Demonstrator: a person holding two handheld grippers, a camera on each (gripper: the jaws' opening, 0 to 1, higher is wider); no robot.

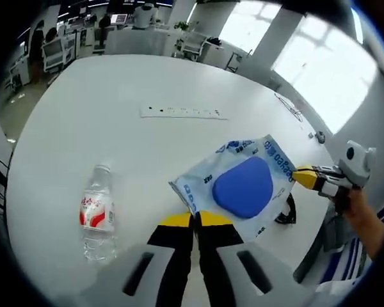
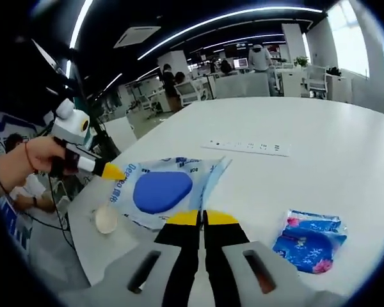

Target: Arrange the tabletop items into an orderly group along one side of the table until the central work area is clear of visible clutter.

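Both grippers pinch the white-and-blue plastic pouch with a blue oval insert: left gripper at one edge, right gripper opposite. Uneven pulling risks tearing it. Beyond, a clear water bottle with red label lies uncollected.

Open-plan office: desks, monitors
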